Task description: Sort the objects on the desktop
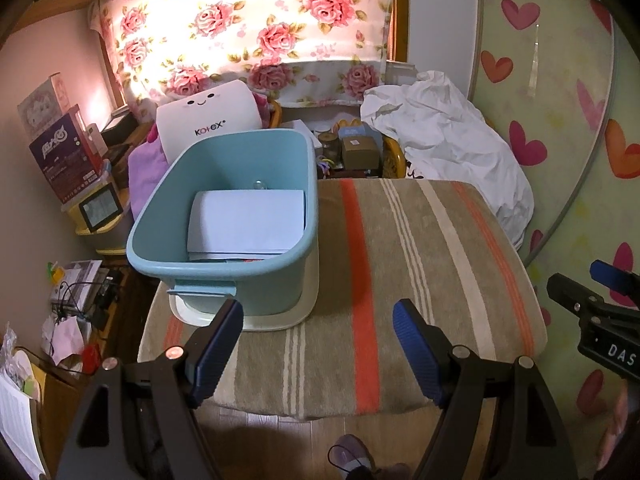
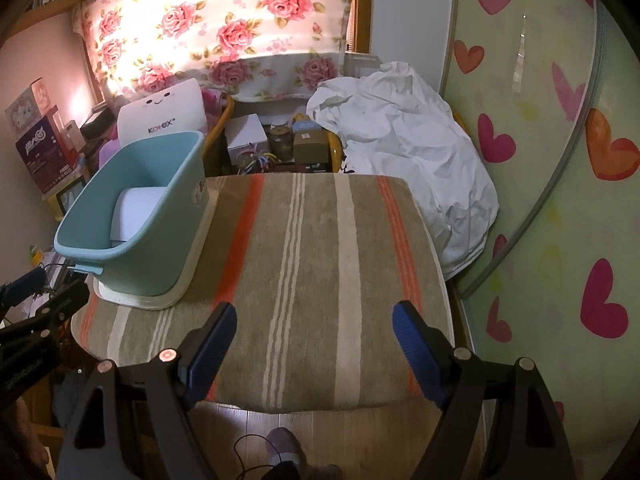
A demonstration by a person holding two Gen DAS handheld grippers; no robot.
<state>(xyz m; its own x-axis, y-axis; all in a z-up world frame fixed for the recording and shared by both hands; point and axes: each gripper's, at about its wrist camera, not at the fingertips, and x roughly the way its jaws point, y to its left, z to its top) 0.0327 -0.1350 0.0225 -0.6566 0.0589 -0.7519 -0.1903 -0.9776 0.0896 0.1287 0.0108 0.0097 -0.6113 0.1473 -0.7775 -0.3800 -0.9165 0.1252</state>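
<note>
Both hand-held grippers gape empty; only left view shows bin's (image 1: 224,264) paper (image 1: 246,220) fully.

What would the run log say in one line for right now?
left hand-held gripper: open, empty | right hand-held gripper: open, empty | teal bin: white paper inside | striped cloth: bare

Teal bin (image 1: 224,264) at left holding white paper (image 1: 246,222); tan tablecloth (image 1: 400,280) striped orange and cream; far curtain (image 1: 248,24) with pink roses; right-hand pale green panel (image 2: 540,160) bearing pink and orange hearts.
</note>
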